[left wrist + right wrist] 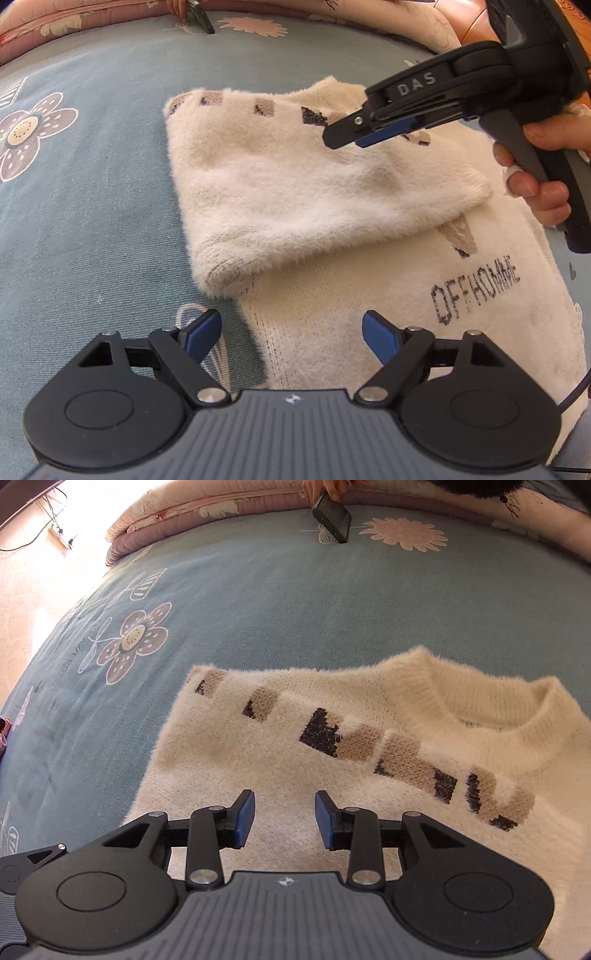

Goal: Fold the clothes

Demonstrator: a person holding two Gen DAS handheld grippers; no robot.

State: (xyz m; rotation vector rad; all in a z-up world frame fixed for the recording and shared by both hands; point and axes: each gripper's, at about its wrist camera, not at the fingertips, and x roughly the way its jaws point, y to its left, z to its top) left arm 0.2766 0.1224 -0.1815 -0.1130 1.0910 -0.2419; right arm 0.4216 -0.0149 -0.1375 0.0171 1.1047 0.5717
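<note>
Both hand-held grippers (pixel 291 338) (pixel 284 819) open, empty; sweater (pixel 280 746) neckline away, sleeve folded across.

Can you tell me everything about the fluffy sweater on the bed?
The sweater is cream and fuzzy, knitted, with a ribbed round collar, brown and black blocks across the chest, and the dark letters OFFHOMME. It lies flat on the blue flowered bedspread. One sleeve is folded over its front. Nothing grips it.
</note>
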